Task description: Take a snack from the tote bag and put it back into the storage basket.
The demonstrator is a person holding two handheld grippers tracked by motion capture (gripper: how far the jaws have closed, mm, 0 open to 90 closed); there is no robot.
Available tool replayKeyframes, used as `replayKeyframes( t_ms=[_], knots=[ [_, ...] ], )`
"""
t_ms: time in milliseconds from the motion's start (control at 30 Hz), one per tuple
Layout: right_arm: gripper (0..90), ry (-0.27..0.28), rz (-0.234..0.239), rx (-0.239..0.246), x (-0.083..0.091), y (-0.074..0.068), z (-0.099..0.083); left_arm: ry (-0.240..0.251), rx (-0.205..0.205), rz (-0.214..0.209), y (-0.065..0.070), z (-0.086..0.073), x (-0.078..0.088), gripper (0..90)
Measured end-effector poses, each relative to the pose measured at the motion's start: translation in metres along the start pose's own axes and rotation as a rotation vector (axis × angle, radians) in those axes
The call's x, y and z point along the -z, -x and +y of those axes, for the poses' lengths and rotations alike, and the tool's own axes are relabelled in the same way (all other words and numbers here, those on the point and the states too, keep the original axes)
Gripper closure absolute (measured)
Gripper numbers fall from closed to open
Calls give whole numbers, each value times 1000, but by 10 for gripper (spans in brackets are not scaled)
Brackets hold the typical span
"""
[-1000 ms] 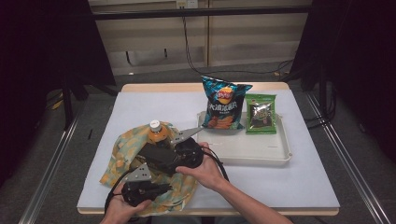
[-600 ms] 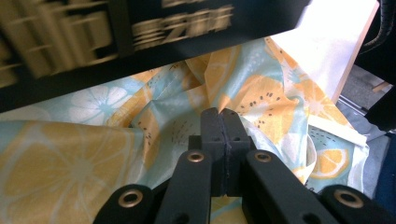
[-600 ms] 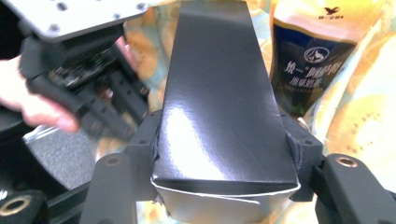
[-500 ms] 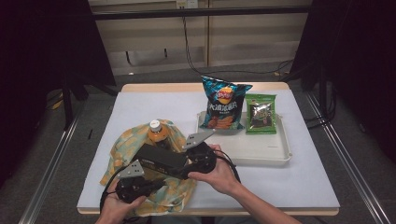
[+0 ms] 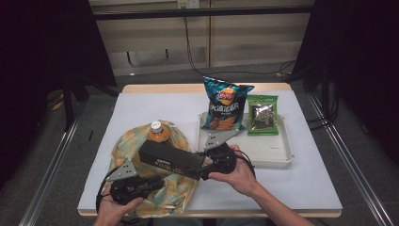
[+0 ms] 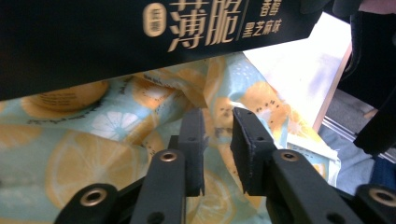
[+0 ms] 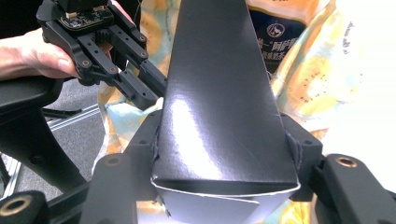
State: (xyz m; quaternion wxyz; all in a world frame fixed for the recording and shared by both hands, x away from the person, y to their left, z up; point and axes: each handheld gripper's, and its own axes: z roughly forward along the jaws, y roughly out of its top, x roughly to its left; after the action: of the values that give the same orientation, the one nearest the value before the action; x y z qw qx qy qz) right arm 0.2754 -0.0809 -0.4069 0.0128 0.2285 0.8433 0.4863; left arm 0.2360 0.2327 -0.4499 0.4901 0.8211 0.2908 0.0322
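The right gripper [image 5: 203, 165] is clamping one end of a long black box [image 5: 171, 159], its jaws pressing on both sides, and is holding the box level above a lemon-print cloth bag [image 5: 129, 146] lying on the desk [image 5: 301, 183]. The left gripper [image 5: 157, 182] is sitting at the bag's near edge; its jaws have just been opening and are standing a narrow gap apart with nothing between them, the fabric just beyond. An orange bottle [image 5: 156, 131] is resting in the bag

Left hand-held gripper [image 6: 215, 144] just parted; right hand-held gripper [image 7: 224, 154] clamped.
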Motion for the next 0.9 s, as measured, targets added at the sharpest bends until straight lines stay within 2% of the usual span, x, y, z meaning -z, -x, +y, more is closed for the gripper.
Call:
replayKeyframes(
  t_ms=[133, 267, 367, 467, 533, 633, 833, 900],
  knots=[
    [435, 3, 7, 10, 6, 1, -2, 24, -6, 18, 1, 0, 3, 624],
    [435, -22, 10, 29, 8, 1, -4, 34, -5, 37, 2, 1, 3, 500],
    [435, 4, 19, 21, 12, 3, -5, 46, 6, 57, 1, 1, 5, 416],
    [435, 8, 19, 24, 16, 6, -5, 61, 10, 78, 0, 1, 8, 356],
    [435, 15, 36, 26, 19, 7, -4, 68, 7, 88, 0, 2, 9, 325],
    [435, 17, 54, 34, 22, 7, -3, 60, 9, 113, 0, 1, 8, 232],
    [435, 26, 58, 68, 31, 10, 0, 70, 12, 128, -1, 1, 9, 168],
    [435, 28, 57, 80, 34, 12, 1, 87, 14, 127, -1, 2, 10, 148]
  ],
)
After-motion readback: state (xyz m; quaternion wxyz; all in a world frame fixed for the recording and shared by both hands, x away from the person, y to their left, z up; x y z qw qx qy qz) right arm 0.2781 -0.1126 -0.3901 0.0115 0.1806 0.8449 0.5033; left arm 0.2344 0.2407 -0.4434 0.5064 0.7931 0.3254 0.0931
